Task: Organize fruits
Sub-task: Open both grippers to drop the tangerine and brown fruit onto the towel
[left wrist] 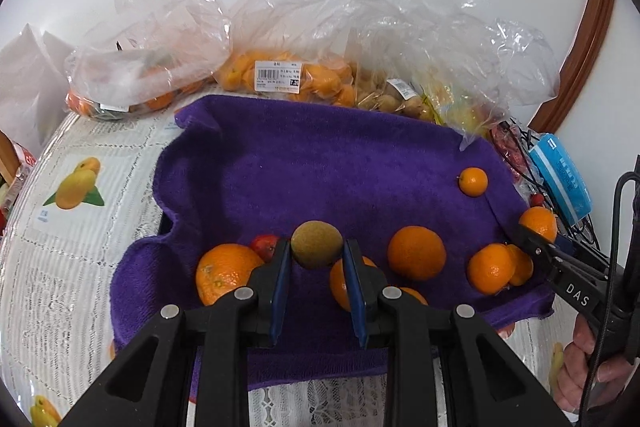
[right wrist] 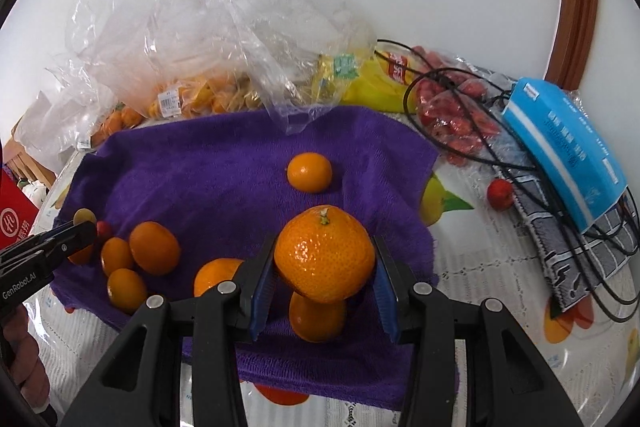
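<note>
A purple towel (left wrist: pixel 304 163) (right wrist: pixel 208 163) lies on the table with several oranges on it. My left gripper (left wrist: pixel 317 247) is shut on a brown-green kiwi (left wrist: pixel 317 243) and holds it just above the towel's near part. My right gripper (right wrist: pixel 325 255) is shut on a large orange (right wrist: pixel 325 254) with a stem, above another orange (right wrist: pixel 318 319). The right gripper also shows at the right edge of the left wrist view (left wrist: pixel 532 233), the left gripper at the left edge of the right wrist view (right wrist: pixel 82 227). A small red fruit (left wrist: pixel 265 244) lies beside the kiwi.
Clear plastic bags of oranges (left wrist: pixel 280 75) and other fruit (right wrist: pixel 188 103) line the back against the wall. A blue box (right wrist: pixel 564 147), black cables (right wrist: pixel 480 131), a bag of red fruit (right wrist: pixel 452 119) and a loose red fruit (right wrist: pixel 500 194) lie to the right.
</note>
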`<state>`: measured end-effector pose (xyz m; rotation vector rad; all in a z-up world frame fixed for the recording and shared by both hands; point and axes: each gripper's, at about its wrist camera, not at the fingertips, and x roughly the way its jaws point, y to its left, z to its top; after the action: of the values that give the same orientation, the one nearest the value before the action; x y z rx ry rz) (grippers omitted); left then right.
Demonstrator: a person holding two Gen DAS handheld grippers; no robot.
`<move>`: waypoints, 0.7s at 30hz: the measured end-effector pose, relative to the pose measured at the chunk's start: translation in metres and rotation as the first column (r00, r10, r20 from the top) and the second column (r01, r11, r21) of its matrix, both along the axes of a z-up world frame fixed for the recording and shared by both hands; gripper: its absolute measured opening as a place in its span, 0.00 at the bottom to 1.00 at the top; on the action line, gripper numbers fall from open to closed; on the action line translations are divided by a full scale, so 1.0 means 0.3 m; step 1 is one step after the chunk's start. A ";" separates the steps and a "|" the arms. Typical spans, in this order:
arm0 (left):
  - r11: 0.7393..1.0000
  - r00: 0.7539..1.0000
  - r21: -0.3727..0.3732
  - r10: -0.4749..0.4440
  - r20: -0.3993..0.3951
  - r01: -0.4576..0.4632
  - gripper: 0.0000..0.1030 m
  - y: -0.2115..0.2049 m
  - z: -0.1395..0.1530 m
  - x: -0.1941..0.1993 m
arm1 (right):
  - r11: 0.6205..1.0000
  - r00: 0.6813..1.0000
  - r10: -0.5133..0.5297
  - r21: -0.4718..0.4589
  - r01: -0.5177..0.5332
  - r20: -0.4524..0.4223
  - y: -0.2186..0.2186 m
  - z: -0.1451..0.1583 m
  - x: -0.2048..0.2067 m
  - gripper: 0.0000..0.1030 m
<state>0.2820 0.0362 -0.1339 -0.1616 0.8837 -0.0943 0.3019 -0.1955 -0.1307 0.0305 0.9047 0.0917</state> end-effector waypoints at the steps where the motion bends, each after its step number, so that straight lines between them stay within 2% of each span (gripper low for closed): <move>1: 1.000 1.000 -0.001 -0.002 -0.003 0.002 0.25 -0.001 -0.004 0.001 | 1.000 1.000 0.002 -0.001 -0.002 -0.002 0.001 -0.005 -0.001 0.43; 18: 1.000 1.000 -0.003 -0.010 0.009 0.010 0.25 -0.003 -0.018 0.016 | 1.000 0.999 0.030 -0.011 -0.029 0.019 0.017 -0.020 -0.007 0.43; 21: 1.000 1.000 -0.013 -0.011 0.006 0.011 0.33 -0.004 -0.016 0.014 | 1.000 0.999 0.028 -0.010 -0.028 0.025 0.014 -0.017 -0.010 0.44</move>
<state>0.2862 0.0350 -0.1386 -0.1688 0.8783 -0.1113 0.2989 -0.1912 -0.1357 0.0077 0.8805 0.1135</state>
